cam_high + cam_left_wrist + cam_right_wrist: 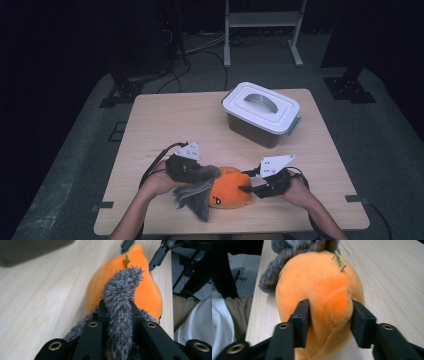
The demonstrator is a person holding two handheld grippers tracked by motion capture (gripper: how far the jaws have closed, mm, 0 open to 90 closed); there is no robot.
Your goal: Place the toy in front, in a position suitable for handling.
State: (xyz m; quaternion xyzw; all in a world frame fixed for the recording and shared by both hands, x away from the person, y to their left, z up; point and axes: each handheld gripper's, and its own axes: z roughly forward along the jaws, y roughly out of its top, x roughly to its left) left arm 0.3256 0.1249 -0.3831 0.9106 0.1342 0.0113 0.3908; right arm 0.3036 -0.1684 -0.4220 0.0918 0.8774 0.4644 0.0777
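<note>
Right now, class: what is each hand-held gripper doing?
Left hand-held gripper: shut on the grey plush.
Right hand-held gripper: jaws on either side of the orange plush; whether they press on it cannot be told.

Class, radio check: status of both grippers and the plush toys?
Left gripper shut on grey plush. Right gripper straddles orange plush, grip unclear. Lidded storage box stands apart.

Pretty dim room, black walls all around. Light wooden table [165, 115] sits on grey carpet [75, 150], with a lidded plastic box [261, 114] toward the far right. Behind it there's a white metal frame [262, 20], cables [200, 47] trailing over the floor, and black stand feet [122, 92] on either side.
</note>
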